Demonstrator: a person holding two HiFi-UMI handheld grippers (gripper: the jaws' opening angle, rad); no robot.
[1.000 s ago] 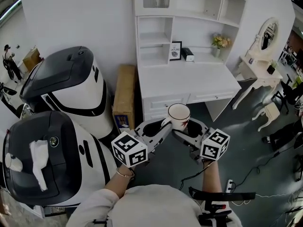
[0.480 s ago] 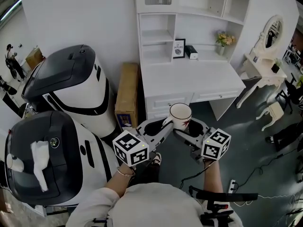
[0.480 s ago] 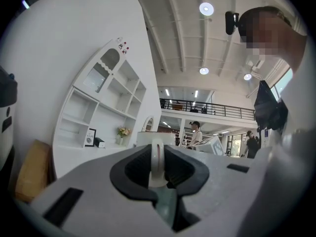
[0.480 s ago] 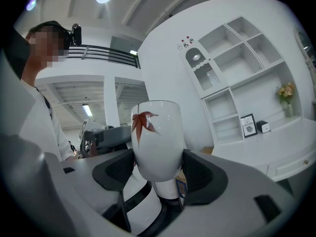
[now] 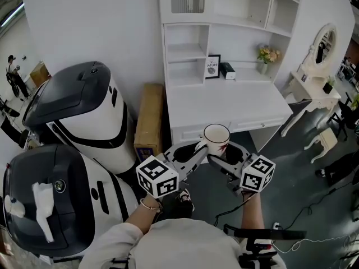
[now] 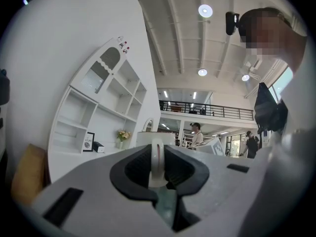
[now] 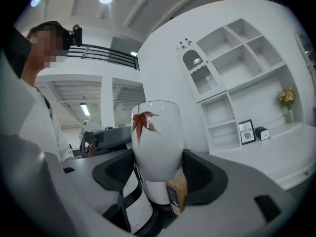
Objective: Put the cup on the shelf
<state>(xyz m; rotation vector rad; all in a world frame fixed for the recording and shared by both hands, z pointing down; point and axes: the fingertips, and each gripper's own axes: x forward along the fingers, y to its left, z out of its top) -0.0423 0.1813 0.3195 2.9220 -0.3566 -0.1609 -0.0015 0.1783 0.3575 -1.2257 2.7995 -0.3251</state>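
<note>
My right fingers (image 7: 200, 177) clamp the white leaf-print cup (image 7: 157, 137); my left fingers (image 6: 133, 172) pinch its handle (image 6: 156, 154). It hangs in open air before the counter (image 5: 224, 102) edge, shelf (image 5: 185, 52) beyond.

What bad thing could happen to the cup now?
The cup is up in the air above the floor, in front of the desk; a slip would likely drop and break it. The left gripper pinches only the thin handle while the right gripper hugs the smooth body, so uneven moves might twist it loose. Beside the shelf, the picture frame and flowers could get bumped.
</note>
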